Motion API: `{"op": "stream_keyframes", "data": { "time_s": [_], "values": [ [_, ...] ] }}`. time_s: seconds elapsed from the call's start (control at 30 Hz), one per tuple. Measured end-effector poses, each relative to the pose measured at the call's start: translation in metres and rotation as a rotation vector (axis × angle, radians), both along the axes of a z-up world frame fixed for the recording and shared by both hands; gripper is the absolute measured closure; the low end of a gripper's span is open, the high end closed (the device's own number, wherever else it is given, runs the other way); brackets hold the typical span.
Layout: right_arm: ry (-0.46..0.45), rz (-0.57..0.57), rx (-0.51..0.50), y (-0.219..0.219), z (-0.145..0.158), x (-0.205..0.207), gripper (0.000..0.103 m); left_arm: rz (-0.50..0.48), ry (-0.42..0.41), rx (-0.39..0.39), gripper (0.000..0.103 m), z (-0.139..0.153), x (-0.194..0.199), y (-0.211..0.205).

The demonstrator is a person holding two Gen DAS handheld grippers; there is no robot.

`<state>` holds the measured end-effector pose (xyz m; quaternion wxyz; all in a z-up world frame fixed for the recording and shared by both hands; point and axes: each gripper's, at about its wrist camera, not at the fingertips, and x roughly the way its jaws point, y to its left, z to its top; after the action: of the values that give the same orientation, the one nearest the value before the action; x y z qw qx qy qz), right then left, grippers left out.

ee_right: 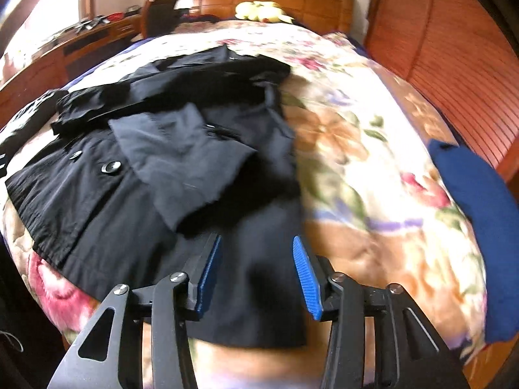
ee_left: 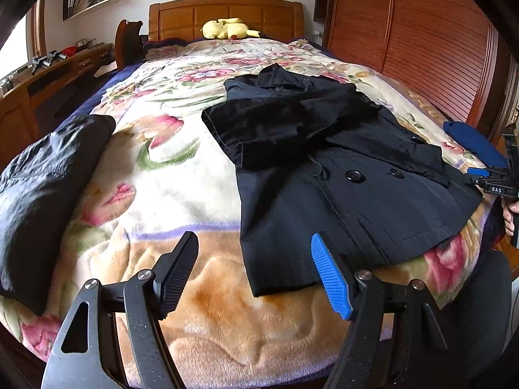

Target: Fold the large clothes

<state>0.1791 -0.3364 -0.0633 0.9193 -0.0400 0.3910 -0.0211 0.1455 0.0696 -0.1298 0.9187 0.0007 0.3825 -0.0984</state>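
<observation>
A black double-breasted coat (ee_left: pixel 356 194) lies front-up on the floral blanket, both sleeves folded across its chest. It also shows in the right wrist view (ee_right: pixel 129 201). My left gripper (ee_left: pixel 256 246) is open and empty, just above the bed's near edge, by the coat's lower left hem corner. My right gripper (ee_right: pixel 256 243) is open and empty, over the coat's lower right hem. The right gripper also shows at the far right of the left wrist view (ee_left: pixel 486 178).
The floral blanket (ee_left: pixel 181 194) covers the bed. A folded dark jacket (ee_left: pixel 48 188) lies at the left edge, a folded blue garment (ee_right: pixel 480 227) at the right edge. A yellow plush toy (ee_left: pixel 227 28) sits by the headboard. A wooden wardrobe (ee_left: pixel 421 39) stands right, a desk (ee_left: pixel 48 74) left.
</observation>
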Motion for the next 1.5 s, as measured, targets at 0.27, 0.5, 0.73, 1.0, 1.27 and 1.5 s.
{"op": "stream_keyframes", "data": {
  "time_s": [0.27,0.5,0.73,1.0,1.27,1.5],
  "values": [
    [0.019,-0.020,0.077,-0.019,-0.016,-0.005,0.055,-0.001,0.039,-0.003,0.030,-0.011,0.000,-0.002],
    [0.014,-0.029,0.132,-0.026,-0.028,-0.009,0.055,0.008,0.047,-0.046,0.033,-0.013,-0.011,0.008],
    [0.032,0.022,0.121,-0.018,-0.028,-0.017,0.055,-0.008,0.047,-0.072,0.058,-0.013,-0.011,0.009],
    [0.030,0.066,0.133,-0.014,-0.029,-0.020,0.076,-0.007,0.098,-0.084,0.059,-0.026,0.005,0.000],
    [-0.087,0.064,0.148,-0.017,-0.005,-0.035,0.093,-0.012,-0.006,-0.068,0.099,0.009,-0.012,-0.002],
    [-0.234,0.093,0.152,-0.009,0.051,-0.064,0.094,-0.031,-0.142,-0.099,0.100,0.064,-0.031,0.001]
  ]
}}
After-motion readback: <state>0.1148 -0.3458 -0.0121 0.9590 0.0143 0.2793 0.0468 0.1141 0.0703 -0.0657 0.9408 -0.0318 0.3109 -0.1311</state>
